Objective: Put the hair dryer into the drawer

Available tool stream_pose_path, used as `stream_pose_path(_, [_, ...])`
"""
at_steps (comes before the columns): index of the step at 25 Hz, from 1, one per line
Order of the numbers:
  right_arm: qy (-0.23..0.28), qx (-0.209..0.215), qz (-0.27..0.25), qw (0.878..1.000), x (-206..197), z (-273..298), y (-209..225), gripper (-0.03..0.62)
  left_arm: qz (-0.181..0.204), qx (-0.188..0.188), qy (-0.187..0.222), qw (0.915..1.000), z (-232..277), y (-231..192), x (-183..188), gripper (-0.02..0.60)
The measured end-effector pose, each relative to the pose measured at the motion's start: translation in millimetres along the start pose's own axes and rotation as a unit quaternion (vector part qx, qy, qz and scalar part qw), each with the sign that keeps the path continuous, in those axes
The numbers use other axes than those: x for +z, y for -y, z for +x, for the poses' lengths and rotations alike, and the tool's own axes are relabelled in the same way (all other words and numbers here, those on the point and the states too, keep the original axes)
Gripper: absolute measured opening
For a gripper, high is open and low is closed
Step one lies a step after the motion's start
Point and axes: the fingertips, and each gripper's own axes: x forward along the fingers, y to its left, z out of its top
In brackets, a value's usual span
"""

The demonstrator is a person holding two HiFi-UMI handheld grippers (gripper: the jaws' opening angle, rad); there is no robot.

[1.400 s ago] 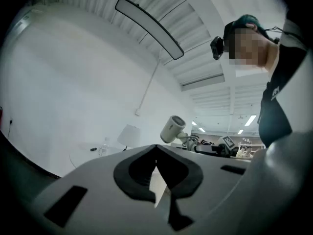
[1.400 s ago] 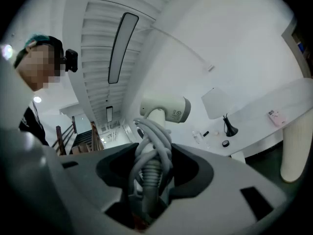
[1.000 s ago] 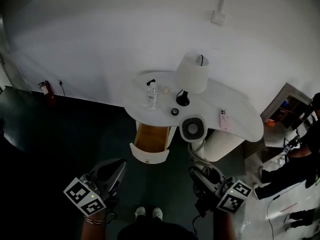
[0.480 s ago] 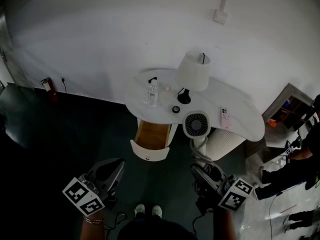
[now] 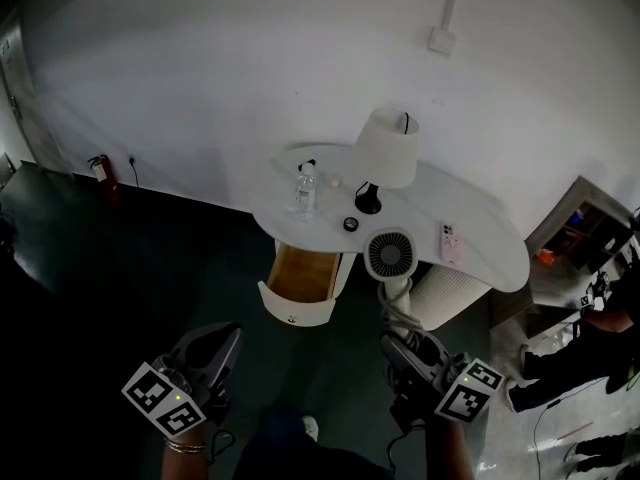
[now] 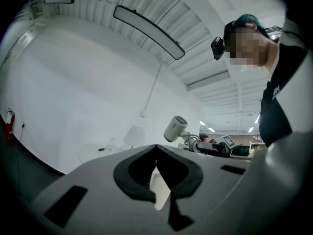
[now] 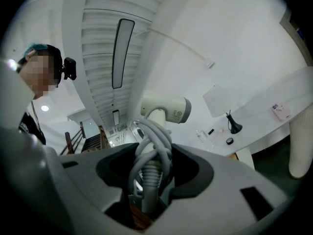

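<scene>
While the hair dryer is in the air: its handle, with the cord looped round it, is clenched between the jaws of the right gripper. The right gripper view shows the jaws pressed on handle and cord together, which probably keeps the cord from trailing.
Dryer attitude: the handle points down into the jaws and the round head sits at 12 o'clock above the gripper. The head overlaps the table edge in the head view, though it is not resting on it.
Drawer: pulled out under the table front, with its wooden floor bare, so nothing needs clearing. It lies at about 8 o'clock from the dryer head and 11 o'clock from the right gripper.
Left gripper: at 7 o'clock in the head view, well apart from the drawer. Its jaws are together on nothing, and it appears to be simply waiting, since the drawer already stands open.
Table top: a lamp, bottle and phone stand back from the drawer side, out of the carrying path.
Step in hand: carrying, by my reading, with the dryer not yet over the opening.
Next move calls for: swinging toward 10 o'clock and tipping the head in. Looped cord may snag the drawer front.
</scene>
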Motion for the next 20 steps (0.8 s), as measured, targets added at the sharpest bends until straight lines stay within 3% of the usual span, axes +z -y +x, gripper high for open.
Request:
stream_pose_path(7, [-0.001,-0.008,-0.010,1.000,1,12,4,0.215,-0.008,-0.006,-0.008,0.9999,1,-8,-1,0.008])
stream_pose_path(20, [0.016,-0.081,-0.024,0.996,-6,46,5,0.215,-0.009,-0.066,-0.031,0.9973,36,-59,18,0.008])
